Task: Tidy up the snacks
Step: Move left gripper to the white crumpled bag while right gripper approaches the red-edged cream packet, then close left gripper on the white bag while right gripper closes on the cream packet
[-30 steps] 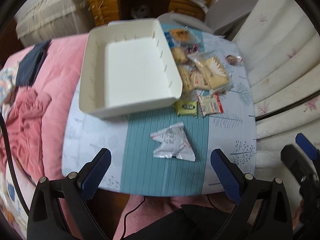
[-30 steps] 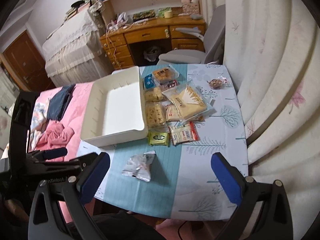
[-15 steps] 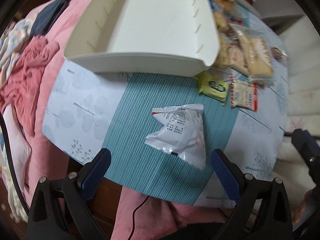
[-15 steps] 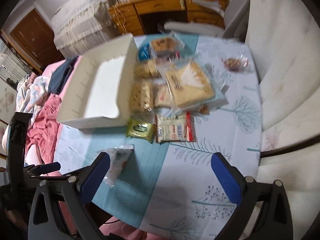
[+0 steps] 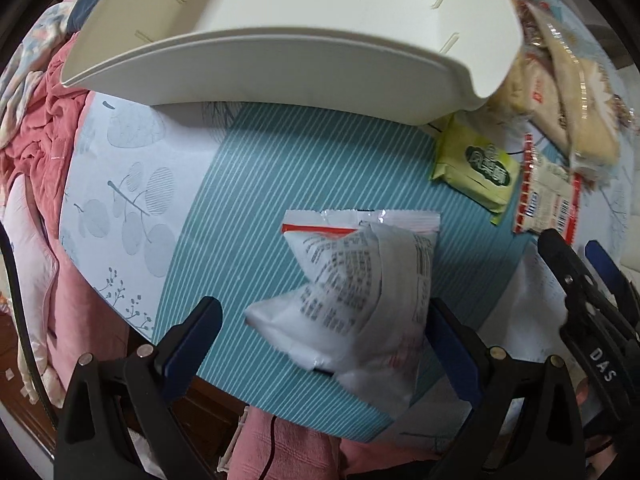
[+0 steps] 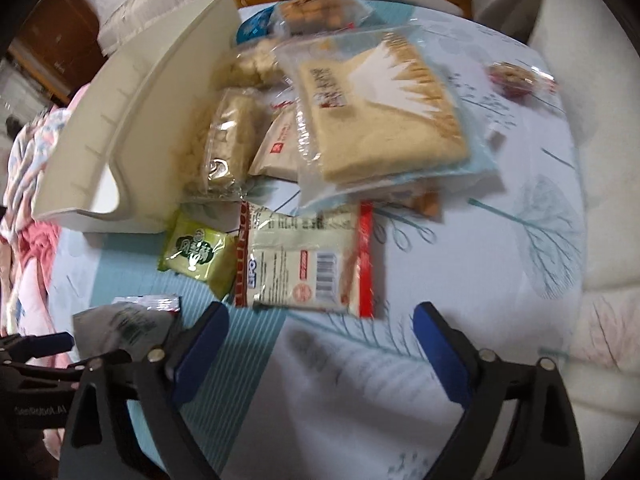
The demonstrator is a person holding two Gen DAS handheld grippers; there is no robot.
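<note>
- The white snack packet (image 5: 352, 300) is seen lying on the teal striped band of the tablecloth (image 5: 248, 184), near the table's front edge and apart from the other snacks; it also shows at the lower left of the right wrist view.
- The left gripper (image 5: 320, 340) is held spread wide on either side of the packet, the right finger pad just beside or touching the packet's edge, the left pad clear of it; nothing is clamped yet. This straddling placement is judged to be a set-up for a pinch.
- The right gripper (image 6: 320, 344) is held over the bare tablecloth just below the red-edged packet (image 6: 308, 264), jaws wide with nothing between them, having just been closing slightly.
- The green packet (image 6: 196, 252) lies touching the red-edged one, next to the corner of the white bin (image 5: 280, 64), which stands empty as far as can be seen, presumably as the destination.
- A heap of clear-wrapped biscuits and cakes (image 6: 376, 108) is piled beside the bin's long wall.
- Compared with a second ago, both views have closed in: the table filled far less of each frame then, and the white packet now sits between the left fingers rather than well ahead of them.
</note>
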